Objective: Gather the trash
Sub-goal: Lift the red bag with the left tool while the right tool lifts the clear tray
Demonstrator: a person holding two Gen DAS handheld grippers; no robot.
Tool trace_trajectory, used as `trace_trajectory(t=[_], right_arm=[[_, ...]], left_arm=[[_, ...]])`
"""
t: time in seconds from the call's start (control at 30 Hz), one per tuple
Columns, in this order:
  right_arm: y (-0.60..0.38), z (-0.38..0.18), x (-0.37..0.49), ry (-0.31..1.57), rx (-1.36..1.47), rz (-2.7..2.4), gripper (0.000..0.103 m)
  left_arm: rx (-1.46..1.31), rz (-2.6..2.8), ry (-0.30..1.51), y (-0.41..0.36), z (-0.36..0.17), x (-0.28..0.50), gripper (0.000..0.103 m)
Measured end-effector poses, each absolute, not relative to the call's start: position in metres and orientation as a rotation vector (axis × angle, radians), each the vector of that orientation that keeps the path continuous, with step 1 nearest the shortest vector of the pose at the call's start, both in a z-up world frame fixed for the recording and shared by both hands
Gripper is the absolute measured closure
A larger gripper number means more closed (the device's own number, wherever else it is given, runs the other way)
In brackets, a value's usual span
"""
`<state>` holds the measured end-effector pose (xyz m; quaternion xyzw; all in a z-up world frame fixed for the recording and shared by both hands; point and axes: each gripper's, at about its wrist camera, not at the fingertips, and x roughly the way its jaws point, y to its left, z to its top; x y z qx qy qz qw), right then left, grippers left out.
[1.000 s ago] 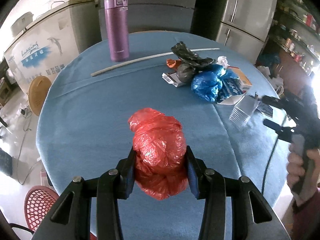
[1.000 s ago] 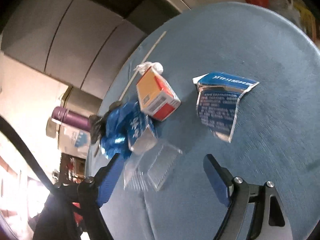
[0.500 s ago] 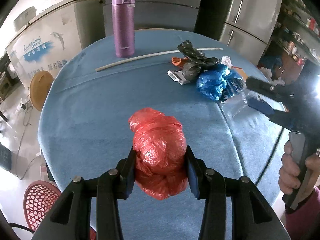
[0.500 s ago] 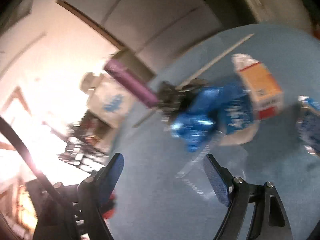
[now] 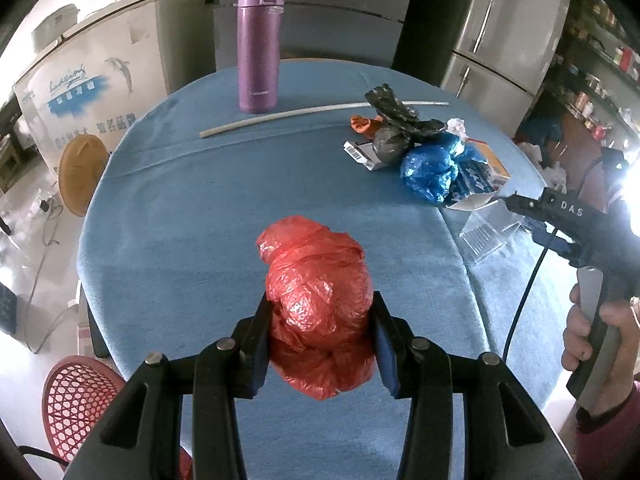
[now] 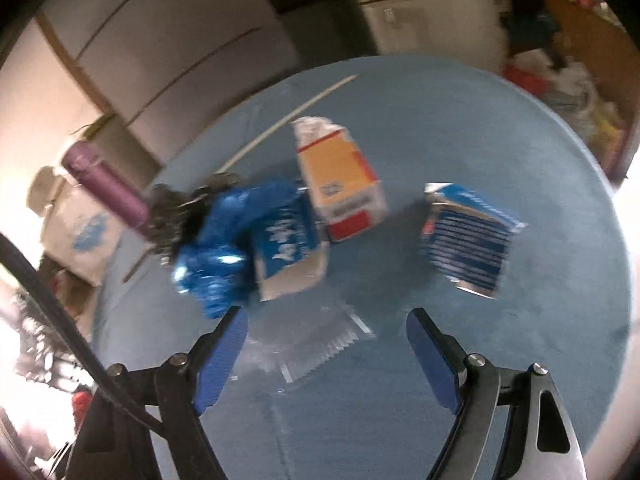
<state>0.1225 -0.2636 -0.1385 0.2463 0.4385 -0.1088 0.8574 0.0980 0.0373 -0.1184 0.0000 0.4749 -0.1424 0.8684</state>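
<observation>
Blue cloth covers a round table (image 5: 192, 208) in a cluttered room with refrigerators behind. Nearest, the left gripper (image 5: 320, 344) has its fingers closed on a crumpled red plastic bag (image 5: 316, 300), held above the cloth. To the right, a hand (image 5: 592, 336) holds the right gripper (image 6: 326, 344), its fingers spread wide and empty over a clear plastic container (image 6: 308, 344). Beyond lies a trash pile: a blue bag (image 5: 430, 168), a grey bag (image 5: 390, 146), cartons and an orange box (image 6: 340, 184). Farthest, a white rod (image 5: 312, 114) lies before an upright purple flask (image 5: 260, 40).
</observation>
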Motion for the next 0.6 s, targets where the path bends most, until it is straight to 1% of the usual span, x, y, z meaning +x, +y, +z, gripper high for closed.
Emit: trace_trajectory(t=[0.2,0.33,0.4,0.47,0.6], right_arm=[[-0.255,-0.126,0.123,0.878,0.498,-0.2,0.018],[-0.241,-0.138,0.136,0.956,0.417,-0.216,0.02],[-0.246,-0.146,0.129,0.981,0.427,-0.225,0.024],[-0.252,-0.145,0.114,0.954,0.432,-0.211,0.024],[-0.264,-0.137,0.082,0.951,0.335,-0.299,0.024]], left_arm=[[-0.005,-0.303,0.997,0.039,-0.119,0.097,0.057],[-0.009,-0.312,0.992,0.04,-0.117,0.094,0.057],[-0.004,-0.307,0.985,0.042,-0.115,0.093,0.057],[-0.011,-0.306,0.987,0.044,-0.115,0.093,0.057],[-0.007,-0.316,0.986,0.042,-0.115,0.093,0.056]])
